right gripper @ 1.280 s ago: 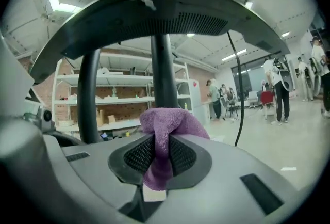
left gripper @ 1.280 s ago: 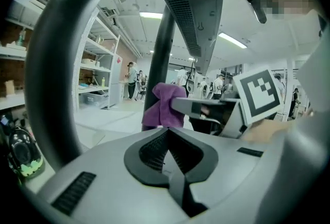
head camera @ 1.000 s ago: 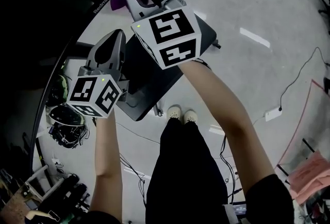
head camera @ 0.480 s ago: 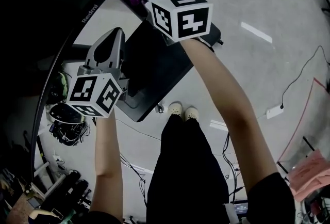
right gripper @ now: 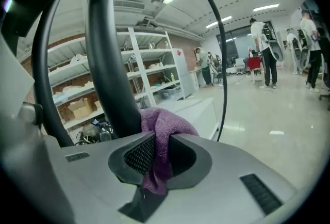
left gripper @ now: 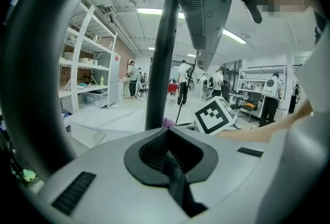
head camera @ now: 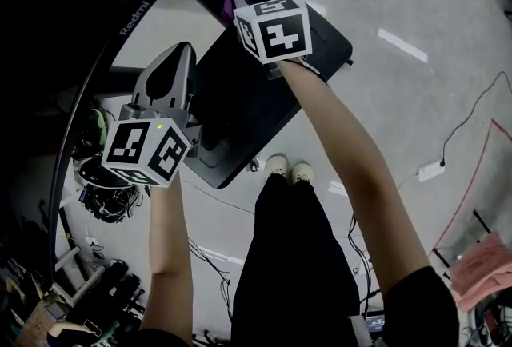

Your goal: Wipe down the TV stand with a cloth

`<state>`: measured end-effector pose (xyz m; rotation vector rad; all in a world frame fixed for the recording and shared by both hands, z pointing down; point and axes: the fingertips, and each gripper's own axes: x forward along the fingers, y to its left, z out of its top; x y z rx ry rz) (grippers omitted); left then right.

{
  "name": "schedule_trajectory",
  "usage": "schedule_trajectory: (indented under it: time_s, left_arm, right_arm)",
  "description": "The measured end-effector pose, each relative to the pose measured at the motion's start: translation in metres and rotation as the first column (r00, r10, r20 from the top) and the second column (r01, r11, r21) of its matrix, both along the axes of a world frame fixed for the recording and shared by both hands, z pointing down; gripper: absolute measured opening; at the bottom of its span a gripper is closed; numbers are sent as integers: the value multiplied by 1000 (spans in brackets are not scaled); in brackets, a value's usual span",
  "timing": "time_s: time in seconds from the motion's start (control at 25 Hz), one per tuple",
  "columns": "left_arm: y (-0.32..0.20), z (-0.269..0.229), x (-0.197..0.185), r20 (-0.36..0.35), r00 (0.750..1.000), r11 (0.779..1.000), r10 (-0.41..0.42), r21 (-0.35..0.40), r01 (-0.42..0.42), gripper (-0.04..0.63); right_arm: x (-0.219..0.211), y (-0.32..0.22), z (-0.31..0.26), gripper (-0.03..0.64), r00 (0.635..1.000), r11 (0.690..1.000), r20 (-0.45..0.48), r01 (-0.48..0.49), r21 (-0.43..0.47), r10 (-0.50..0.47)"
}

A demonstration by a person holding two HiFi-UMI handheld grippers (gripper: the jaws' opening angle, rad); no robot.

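The cloth is purple with a fine looped weave, bunched into a wad. The right gripper has its jaws clamped on the cloth. The wad projects past the jaw tips and a tail hangs back between them, so the long axis of the cloth runs along the jaws. The wad lies against the dark stand pole. Only the head view shows the black stand base, a rounded plate whose long axis runs from lower left to upper right, with the cloth at its far end. The left gripper has its jaws fully together with nothing between them, and the pole stands straight ahead of it.
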<state>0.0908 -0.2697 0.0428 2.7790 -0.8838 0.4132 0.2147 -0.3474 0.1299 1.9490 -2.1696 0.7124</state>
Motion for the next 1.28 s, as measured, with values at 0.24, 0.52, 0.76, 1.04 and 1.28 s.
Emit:
schedule_trajectory:
  time_s: [0.24, 0.52, 0.76, 1.04, 1.28]
  left_arm:
    - [3, 7, -4, 0, 1000, 1000, -8, -12, 8, 6]
    - [11, 9, -16, -10, 999, 999, -36, -22, 36, 6]
    - [22, 6, -39, -7, 995, 995, -100, -3, 100, 6]
    - [56, -12, -87, -22, 984, 984, -177, 5, 177, 6]
    - [84, -28, -148, -29, 962, 962, -272, -6, 272, 6]
  right_arm:
    - [-1, 10, 42, 74, 999, 988, -44, 5, -156, -13]
    - [-1, 21, 26, 74, 995, 993, -95, 18, -115, -29]
    - [-10, 47, -7, 74, 993, 998, -109, 52, -38, -56]
    - [-54, 97, -69, 74, 989, 990, -83, 125, 68, -119]
    - [-127, 139, -125, 74, 968, 959, -57, 249, 133, -243]
